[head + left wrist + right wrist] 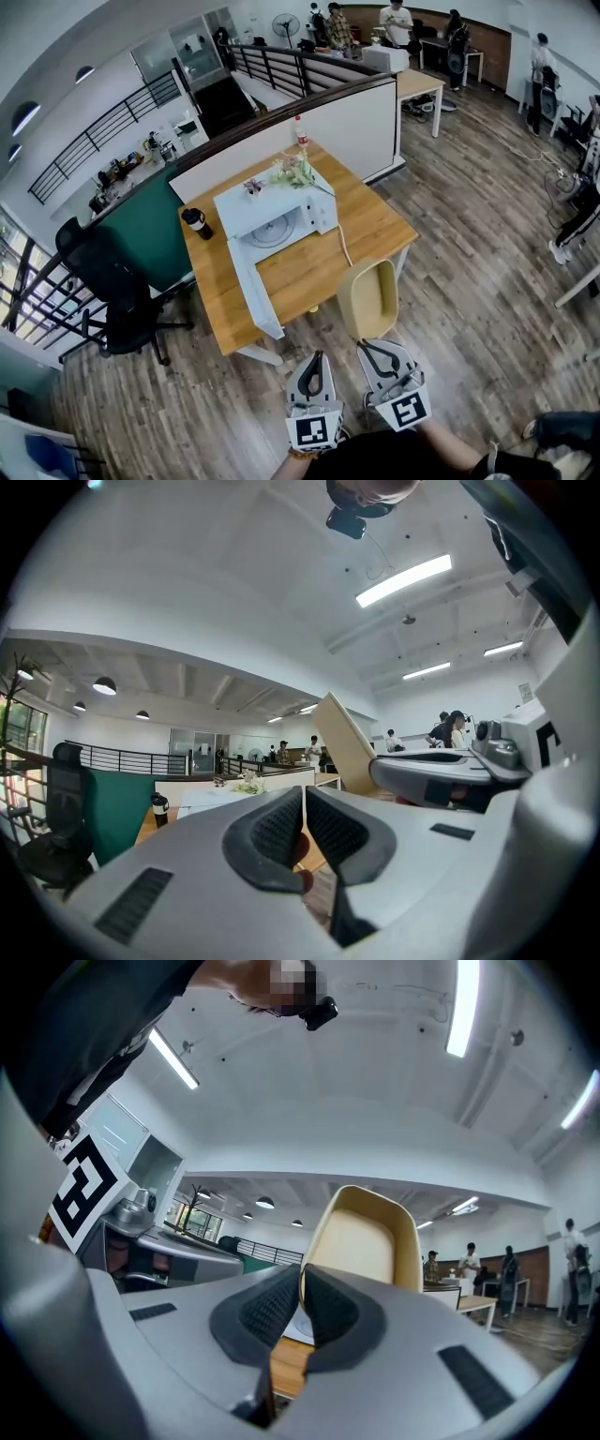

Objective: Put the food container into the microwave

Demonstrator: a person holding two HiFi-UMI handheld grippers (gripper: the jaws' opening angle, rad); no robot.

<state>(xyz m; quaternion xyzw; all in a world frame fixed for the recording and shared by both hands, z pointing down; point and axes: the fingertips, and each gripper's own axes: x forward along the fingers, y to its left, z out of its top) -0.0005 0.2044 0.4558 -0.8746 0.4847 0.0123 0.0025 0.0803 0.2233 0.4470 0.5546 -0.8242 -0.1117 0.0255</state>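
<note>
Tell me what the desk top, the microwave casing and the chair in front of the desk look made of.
Desk top: wood or wood-look laminate, matte orange-brown with faint grain lines.
Microwave casing: smooth white, painted metal or plastic; the look leaves it open.
Chair: one-piece curved shell in pale tan, smooth, probably moulded plastic.

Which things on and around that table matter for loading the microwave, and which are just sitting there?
For the job: microwave, its open door, left gripper, right gripper; no food container in view.
Just lying about: black cup, bottle, flowers, beige chair.
</note>
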